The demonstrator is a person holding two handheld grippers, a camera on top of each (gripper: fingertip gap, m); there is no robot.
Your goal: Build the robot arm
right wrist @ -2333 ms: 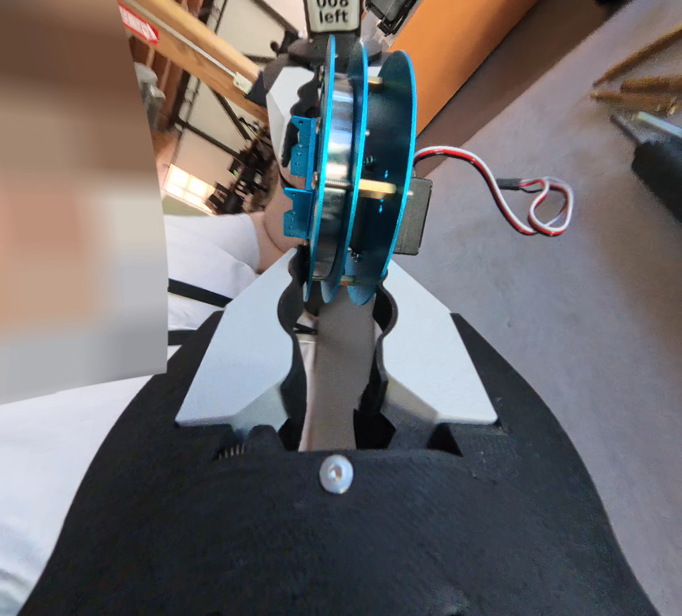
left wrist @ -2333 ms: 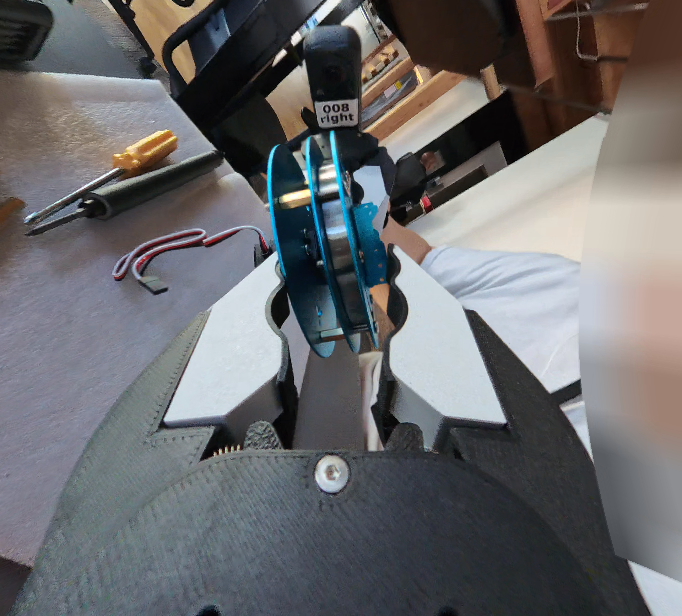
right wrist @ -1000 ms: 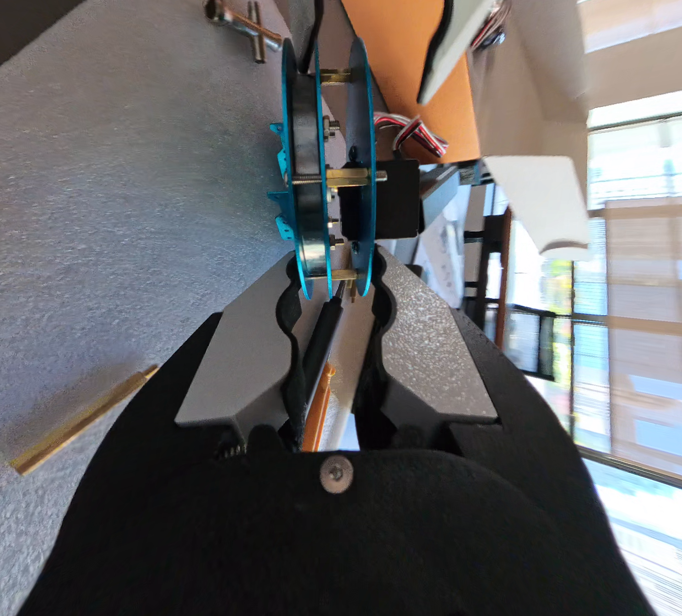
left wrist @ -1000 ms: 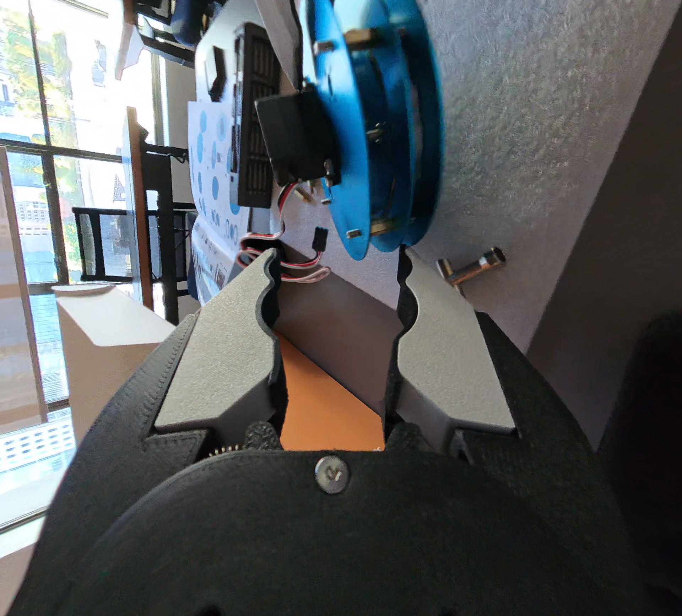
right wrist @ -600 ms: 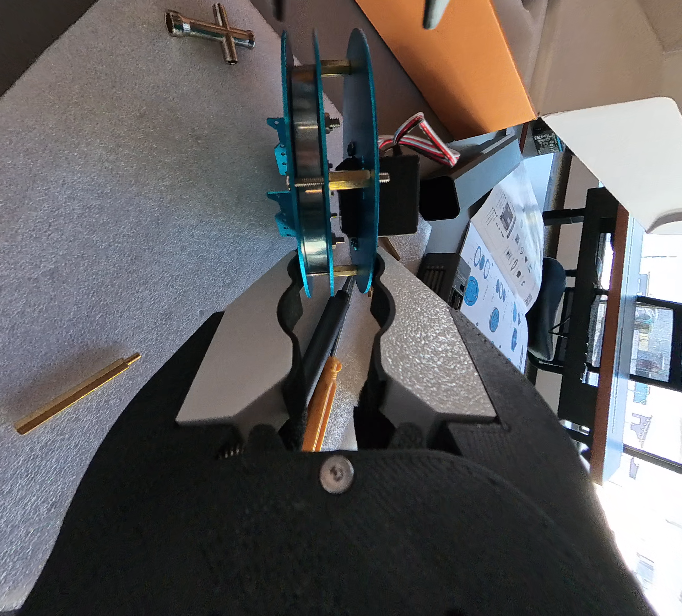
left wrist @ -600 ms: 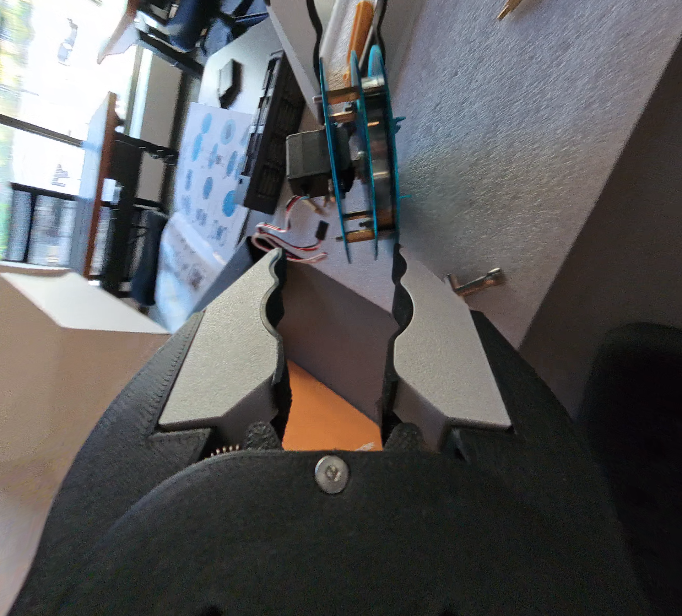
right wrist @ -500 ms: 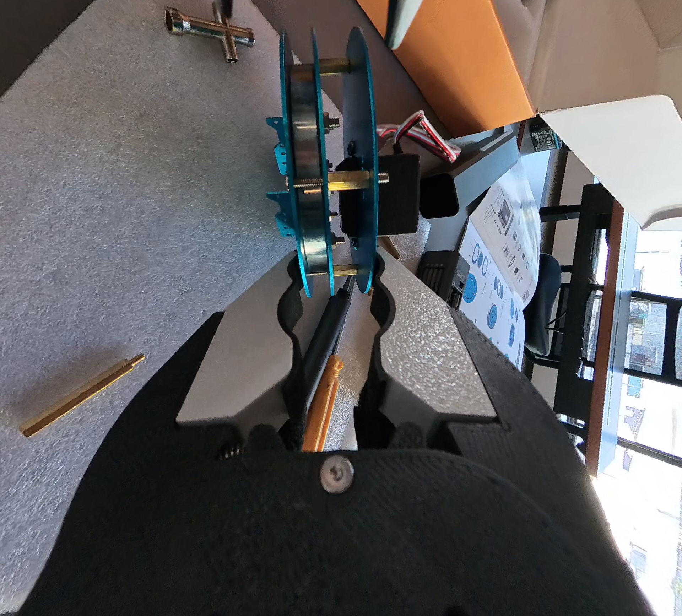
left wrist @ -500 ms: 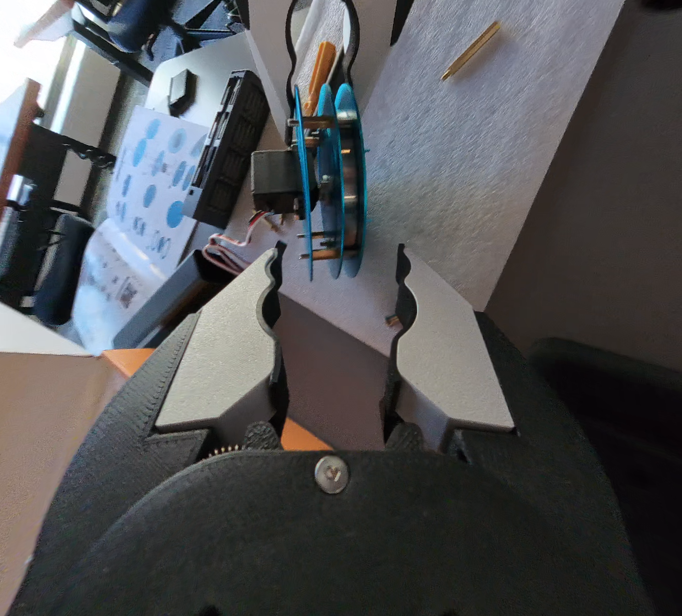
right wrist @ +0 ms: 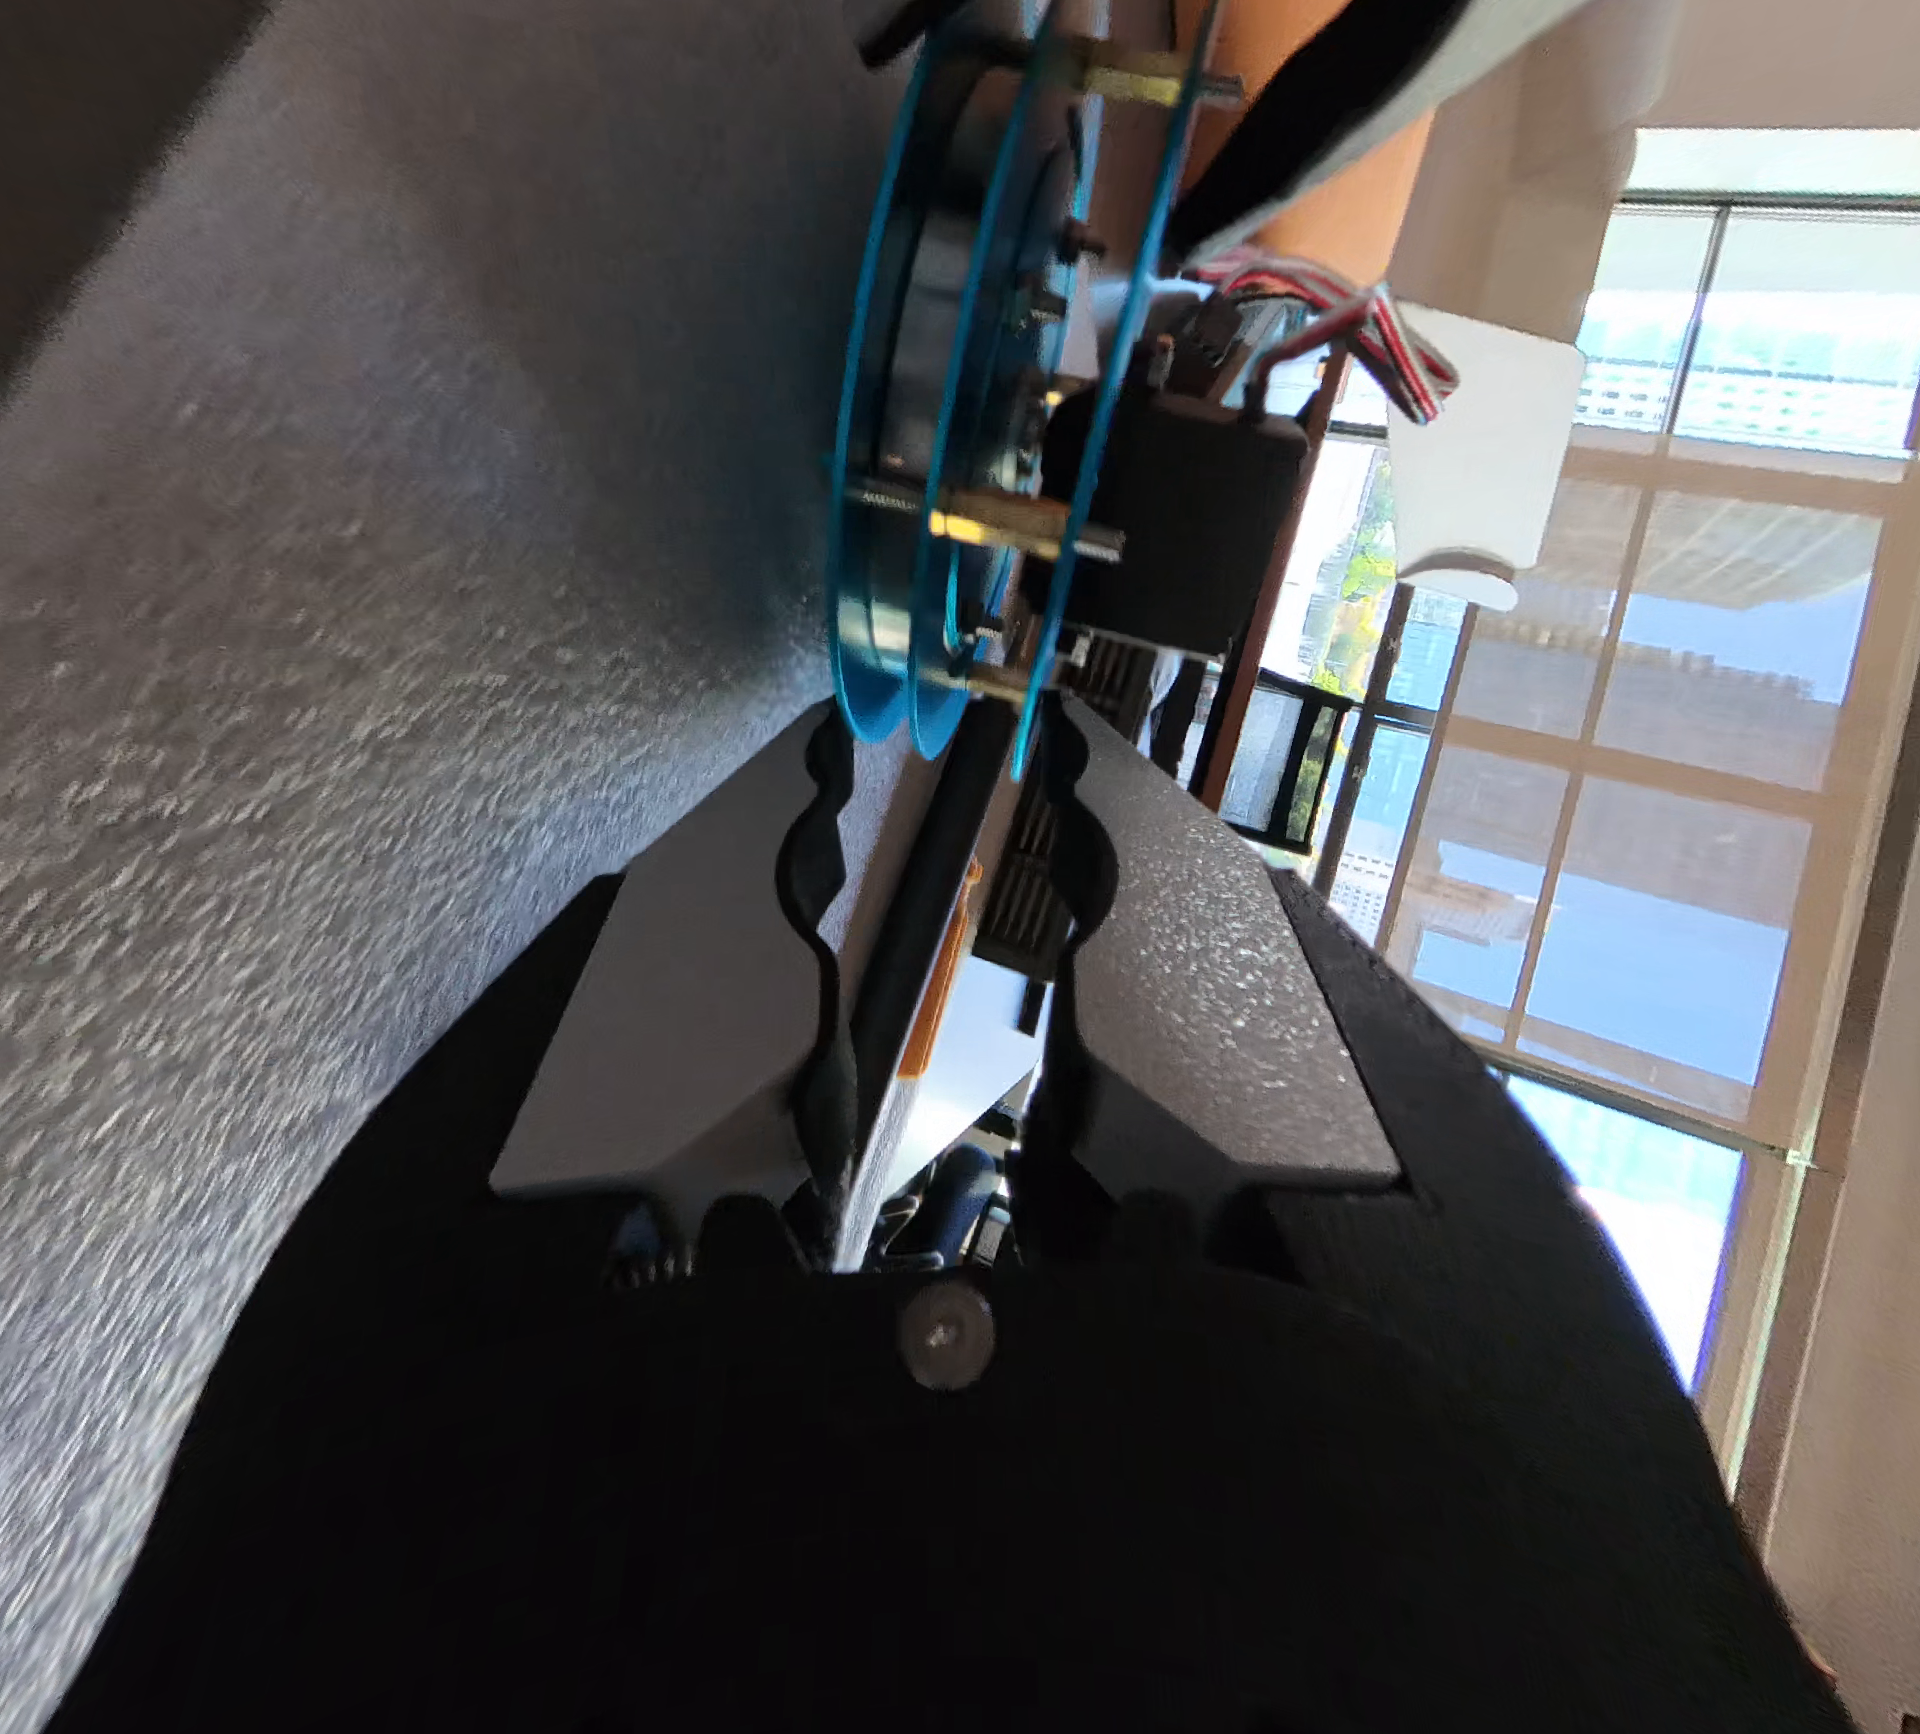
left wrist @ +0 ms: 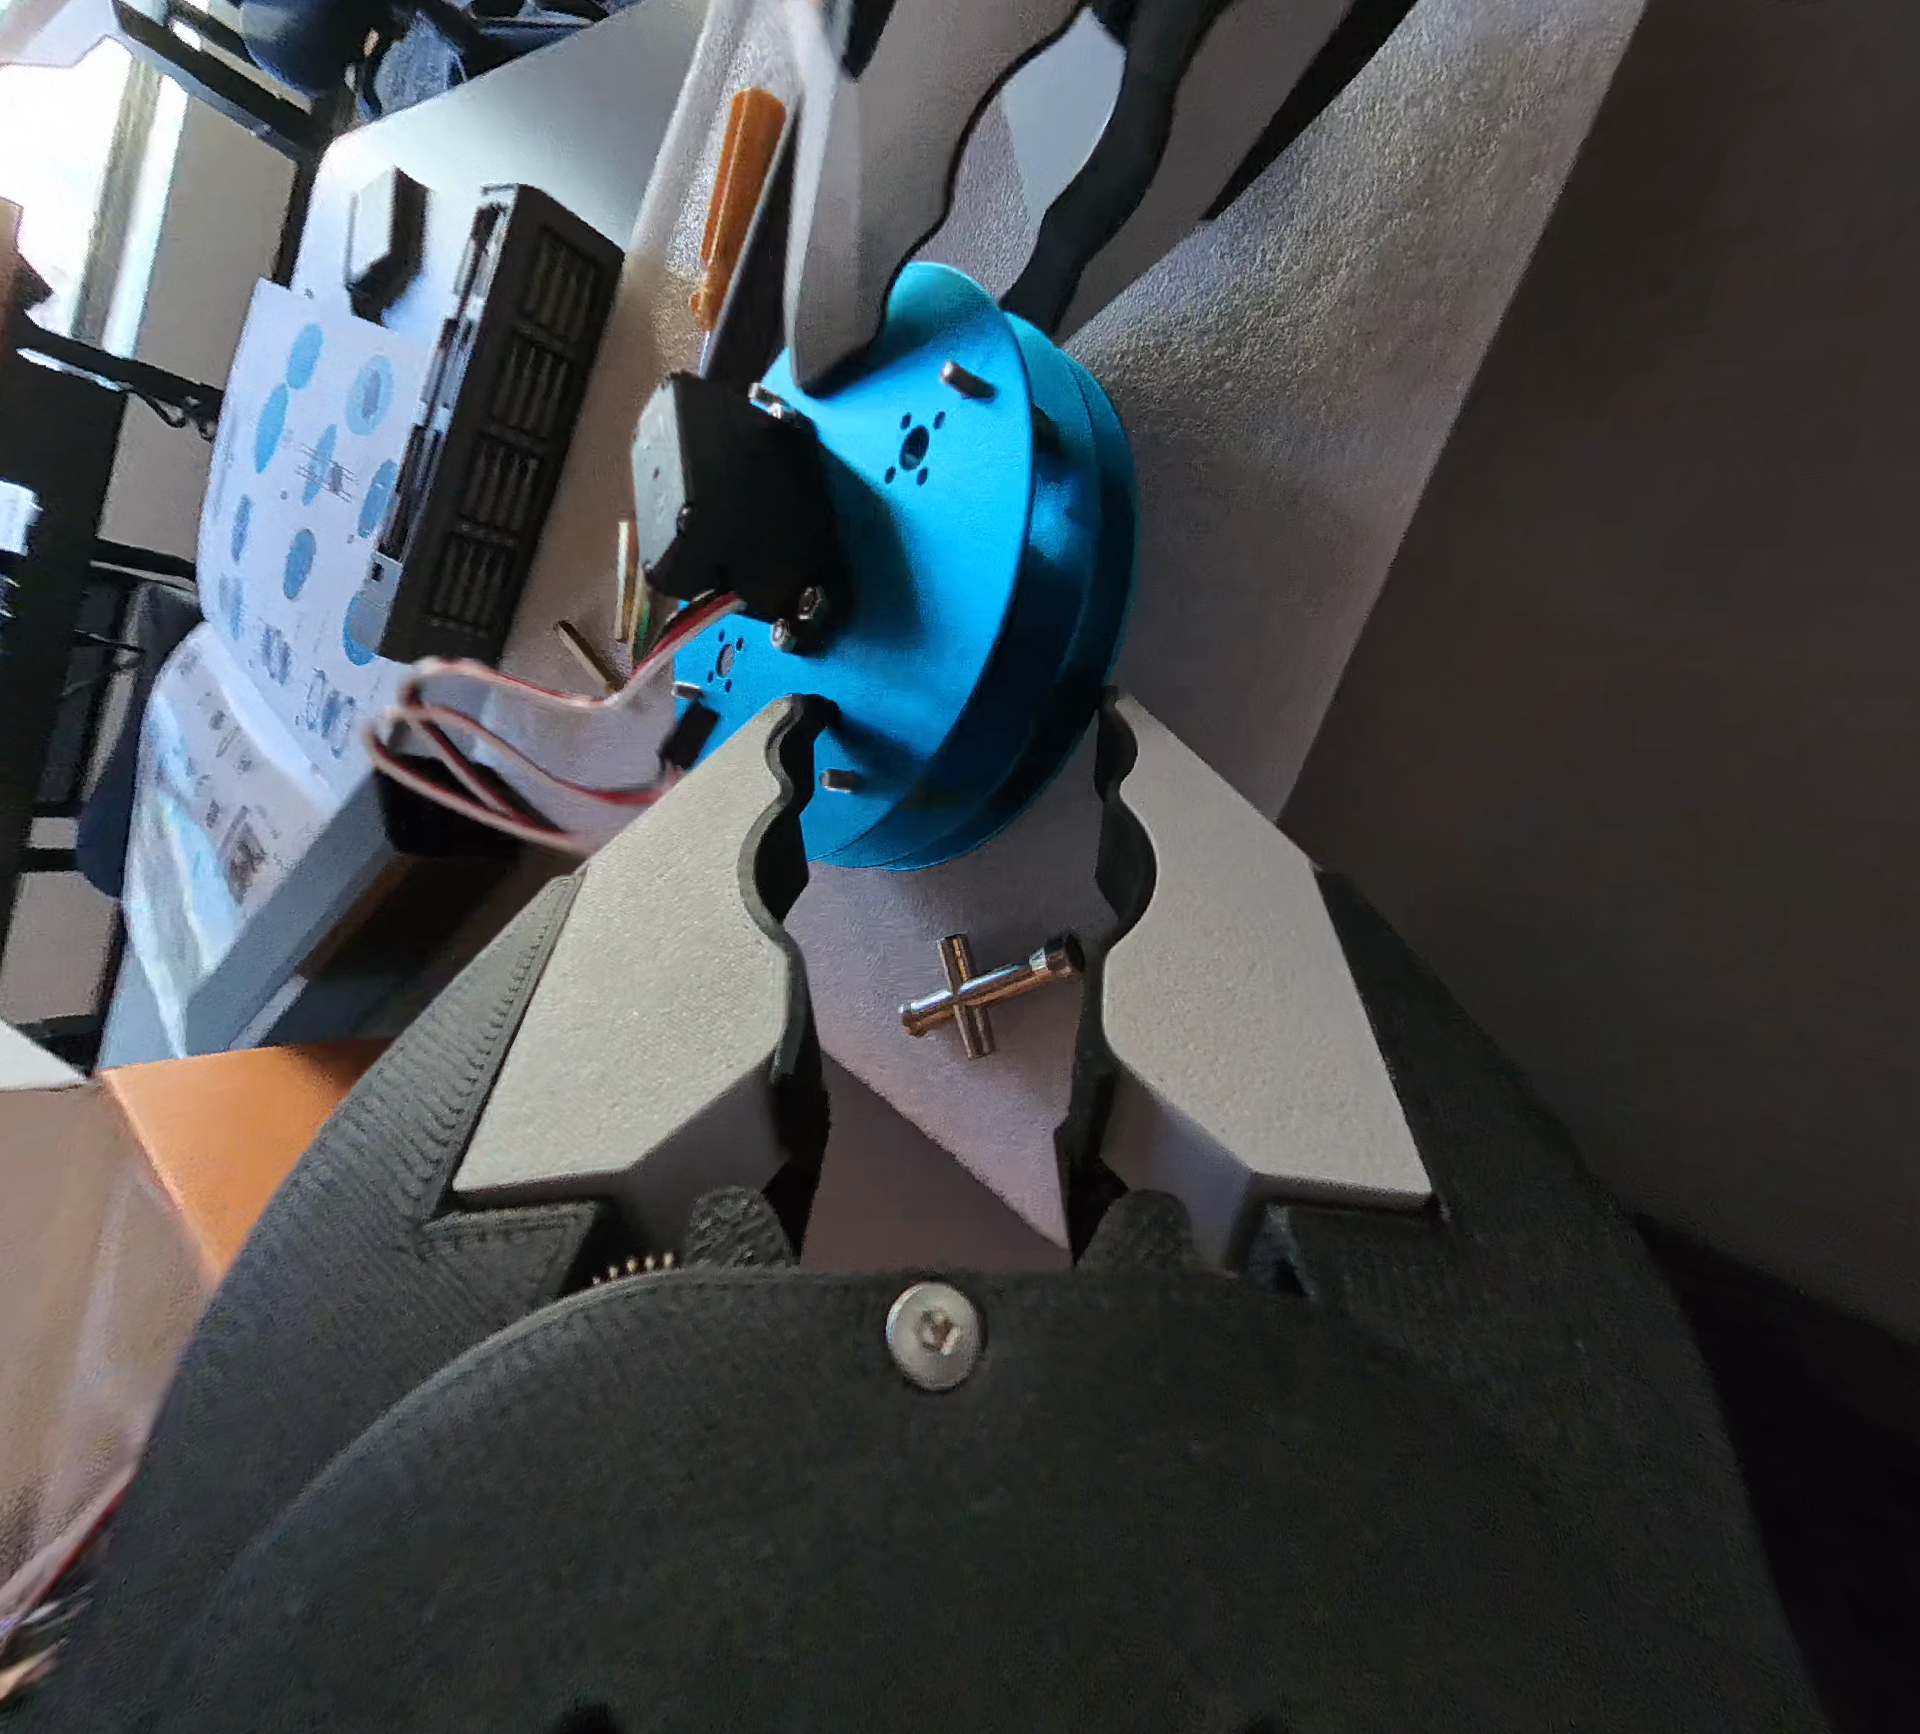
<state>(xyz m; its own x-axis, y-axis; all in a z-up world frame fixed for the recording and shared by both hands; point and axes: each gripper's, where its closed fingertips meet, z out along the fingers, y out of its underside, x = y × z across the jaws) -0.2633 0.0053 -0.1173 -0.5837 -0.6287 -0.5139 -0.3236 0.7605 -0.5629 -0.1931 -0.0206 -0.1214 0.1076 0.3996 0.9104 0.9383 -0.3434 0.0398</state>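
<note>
A blue disc assembly (left wrist: pixel 935 541) of stacked round plates on brass standoffs carries a black servo (left wrist: pixel 717 489) with red, white and black wires (left wrist: pixel 499 749). My left gripper (left wrist: pixel 945 713) is closed across its near edge, one finger on each outer plate. My right gripper (right wrist: pixel 945 718) is shut on the opposite edge of the assembly (right wrist: pixel 878 624). In the left wrist view the right gripper's fingers (left wrist: pixel 831 178) come in from above. In the right wrist view the left gripper's fingers (right wrist: pixel 1507 1) clamp the far rim. The assembly hangs close to the grey foam mat (left wrist: pixel 1299 437).
A cross-shaped metal wrench (left wrist: pixel 987 983) lies on the mat between my left fingers. An orange-handled screwdriver (left wrist: pixel 738 198) and a black one (right wrist: pixel 914 905) lie beyond the assembly. A black bit case (left wrist: pixel 488 437), a printed sheet (left wrist: pixel 281 437) and an orange box (left wrist: pixel 229 1123) lie to the side. From either gripper's tips it is about 20 cm to the black bit case (left wrist: pixel 488 437).
My left gripper, open and off the assembly a second ago, has moved in and narrowed onto its edge. Both wrists have turned, and the right gripper has kept its hold throughout.
</note>
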